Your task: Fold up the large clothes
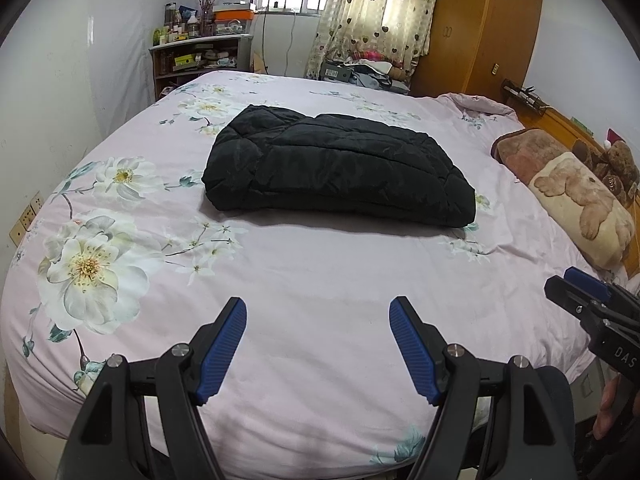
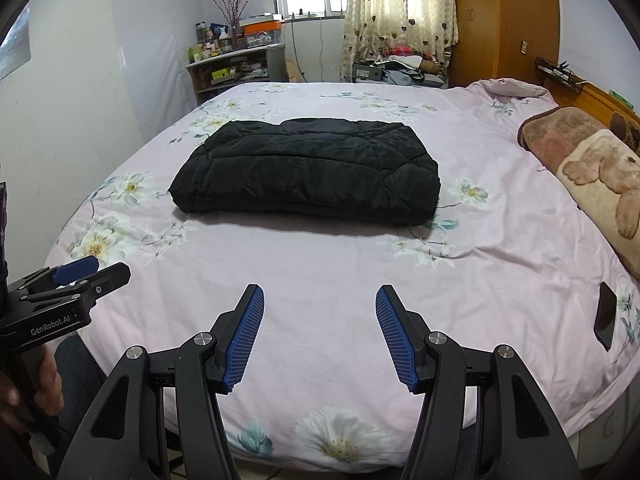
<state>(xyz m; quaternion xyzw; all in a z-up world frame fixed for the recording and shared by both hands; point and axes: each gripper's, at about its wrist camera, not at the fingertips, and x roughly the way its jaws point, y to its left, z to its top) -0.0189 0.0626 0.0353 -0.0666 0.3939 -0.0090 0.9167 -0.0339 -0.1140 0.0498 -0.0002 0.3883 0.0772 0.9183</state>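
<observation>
"genrobot.ai" printed white on left gripper (image 2: 76,276) body; "das" on right gripper (image 1: 592,300) body.

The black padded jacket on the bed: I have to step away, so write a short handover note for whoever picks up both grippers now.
Left gripper: open, empty, above the near part of the bed, clear of the garment.
Right gripper: open, empty, beside the left one, also short of the garment.
Black padded jacket: lies mid-bed on the floral sheet, already folded into a compact, roughly rectangular bundle; no sleeve sticks out on the visible sides.
Nearby: pillows to the right, a dark phone near the right edge of the bed.
Done: folding looks complete.
Left: probably only a tidy-up or check of the far side, which is hidden.
</observation>
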